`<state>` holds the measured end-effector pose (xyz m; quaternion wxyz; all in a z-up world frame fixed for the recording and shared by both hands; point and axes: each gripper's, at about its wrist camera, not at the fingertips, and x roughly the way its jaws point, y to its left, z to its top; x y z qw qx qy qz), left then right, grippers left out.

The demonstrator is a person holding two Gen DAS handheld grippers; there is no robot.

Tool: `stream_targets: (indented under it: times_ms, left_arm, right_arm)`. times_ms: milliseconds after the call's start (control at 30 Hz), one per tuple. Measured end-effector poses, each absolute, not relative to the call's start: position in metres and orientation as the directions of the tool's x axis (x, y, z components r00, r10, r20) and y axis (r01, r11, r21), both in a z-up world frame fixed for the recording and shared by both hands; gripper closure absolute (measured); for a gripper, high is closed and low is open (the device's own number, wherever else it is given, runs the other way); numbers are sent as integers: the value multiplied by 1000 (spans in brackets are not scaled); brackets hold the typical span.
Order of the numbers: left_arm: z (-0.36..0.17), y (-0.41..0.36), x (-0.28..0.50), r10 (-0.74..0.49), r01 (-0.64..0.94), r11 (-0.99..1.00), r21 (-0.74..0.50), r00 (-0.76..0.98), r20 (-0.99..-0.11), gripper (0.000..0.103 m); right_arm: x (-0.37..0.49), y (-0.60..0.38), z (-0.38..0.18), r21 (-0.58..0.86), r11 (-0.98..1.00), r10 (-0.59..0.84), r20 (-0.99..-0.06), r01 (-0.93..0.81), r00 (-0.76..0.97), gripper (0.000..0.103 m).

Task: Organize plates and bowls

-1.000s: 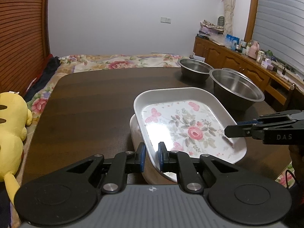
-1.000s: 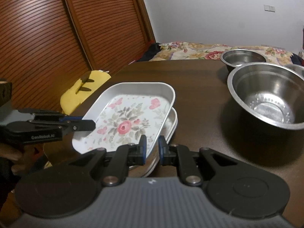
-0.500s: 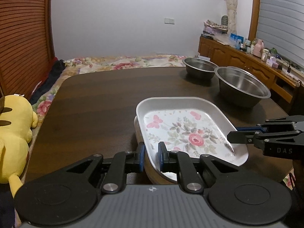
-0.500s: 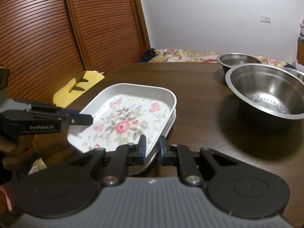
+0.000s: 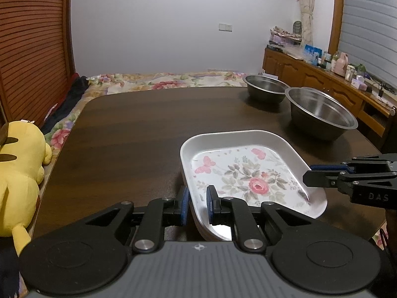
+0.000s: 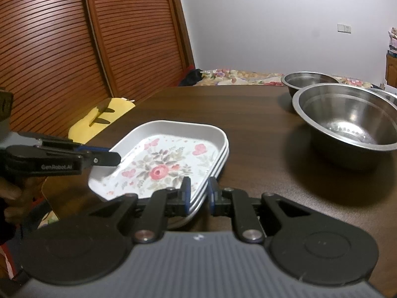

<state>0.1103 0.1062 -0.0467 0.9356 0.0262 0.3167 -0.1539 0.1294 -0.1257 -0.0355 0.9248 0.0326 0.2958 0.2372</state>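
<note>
Floral plate pinched at opposite rims by my left tool and right tool; I'd lower both evenly onto the stack near the bench's front edge.

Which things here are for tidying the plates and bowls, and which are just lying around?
For the job:
floral plate, held by the left gripper and the right gripper
plates under it
big steel bowl
small steel bowl

Just lying about:
yellow plush toy
clutter on the sideboard
</note>
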Motion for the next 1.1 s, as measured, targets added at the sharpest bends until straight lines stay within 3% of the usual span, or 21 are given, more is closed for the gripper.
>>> stream_targets:
  times_ms: [267,900,1033,1100]
  left_arm:
    - [-36,104,111,-282,310,949,-51,771,-571,74]
    - [-20,41,139,-378,421,906,-41,763,-525,72]
    - [-18,22,148,-401,439,897,-51,761,-510,67]
    - [-18,14,153,-411,445,894,-55,762,-500,65]
  right_arm:
    - [124,-132,-27,207,887,459,-498,-414,736,87]
    - [128,-211,1,167,952,300,-378,-255,876,87]
    - [134,-229,-3,150,970,236,-367,-194,900,86]
    - [138,-235,-6,125,979,194,-360,-159,912,80]
